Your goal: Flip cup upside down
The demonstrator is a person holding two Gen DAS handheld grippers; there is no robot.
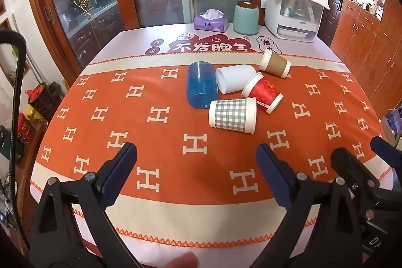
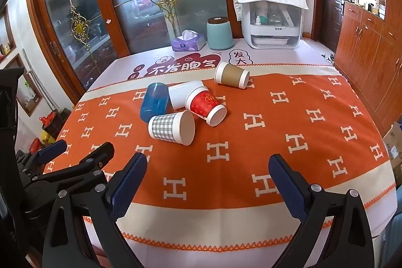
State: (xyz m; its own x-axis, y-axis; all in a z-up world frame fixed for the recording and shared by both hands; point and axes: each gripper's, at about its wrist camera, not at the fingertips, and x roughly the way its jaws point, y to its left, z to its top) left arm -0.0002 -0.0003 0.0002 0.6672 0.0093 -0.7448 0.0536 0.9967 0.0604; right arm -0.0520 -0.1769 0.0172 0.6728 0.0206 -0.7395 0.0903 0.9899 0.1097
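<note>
Several cups lie on their sides on the orange cloth: a blue plastic cup (image 1: pixel 201 84) (image 2: pixel 154 102), a white cup (image 1: pixel 236 78) (image 2: pixel 184 93), a red paper cup (image 1: pixel 263 93) (image 2: pixel 207 106), a grey checked cup (image 1: pixel 232 114) (image 2: pixel 170 127) and a brown cup (image 1: pixel 275 63) (image 2: pixel 232 74). My left gripper (image 1: pixel 196 152) is open and empty, short of the checked cup. My right gripper (image 2: pixel 207 163) is open and empty, also short of the cups. The right gripper shows at the right of the left wrist view (image 1: pixel 361 157); the left gripper shows at the left of the right wrist view (image 2: pixel 75 150).
At the table's far edge stand a purple tissue box (image 1: pixel 211 21) (image 2: pixel 188 42), a teal canister (image 1: pixel 246 16) (image 2: pixel 219 33) and a white appliance under a cloth (image 1: pixel 292 9) (image 2: pixel 272 19). Glass cabinet doors stand behind, wooden cupboards to the right.
</note>
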